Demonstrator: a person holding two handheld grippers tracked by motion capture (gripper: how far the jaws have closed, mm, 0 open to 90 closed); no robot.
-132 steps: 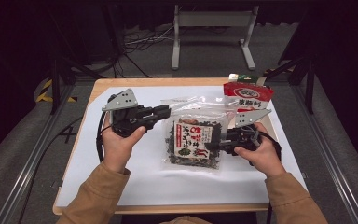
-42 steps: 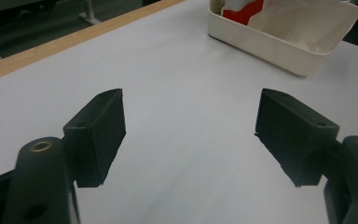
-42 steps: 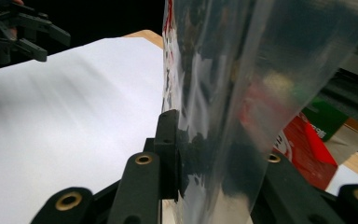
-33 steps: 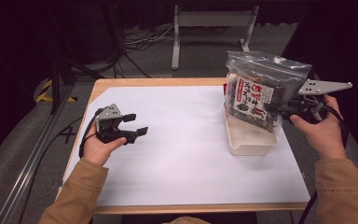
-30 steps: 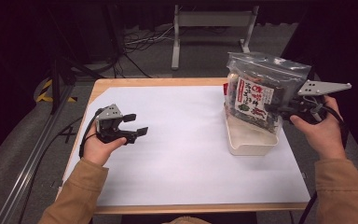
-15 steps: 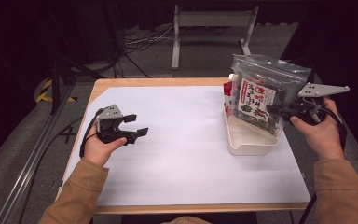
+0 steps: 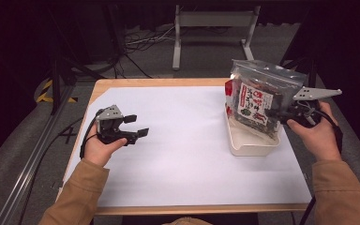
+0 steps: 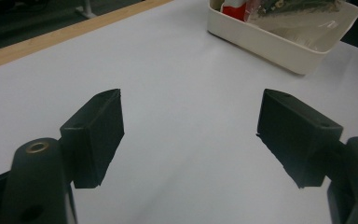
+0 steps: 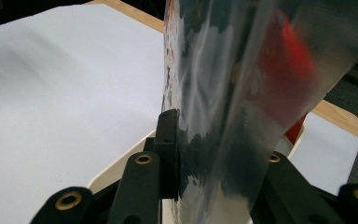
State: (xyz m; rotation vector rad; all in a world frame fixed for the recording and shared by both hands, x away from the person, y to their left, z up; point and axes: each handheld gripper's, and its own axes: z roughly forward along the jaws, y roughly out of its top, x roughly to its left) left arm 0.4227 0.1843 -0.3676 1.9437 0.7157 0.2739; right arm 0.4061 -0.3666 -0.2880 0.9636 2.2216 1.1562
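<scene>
Bag over tray edge

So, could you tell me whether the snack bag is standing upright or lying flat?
Roughly upright: the snack bag, pinched by the right gripper, stands tilted with its bottom in the cream tray.

Red packet mostly behind snack bag

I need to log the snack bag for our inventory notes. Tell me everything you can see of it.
The snack bag is clear, shiny plastic with a white label printed in red and dark characters over dark contents. It stands nearly upright, tilted, over the cream tray, its lower edge down in the tray. The right tool is shut on its side. A red packet sits behind it.
</scene>
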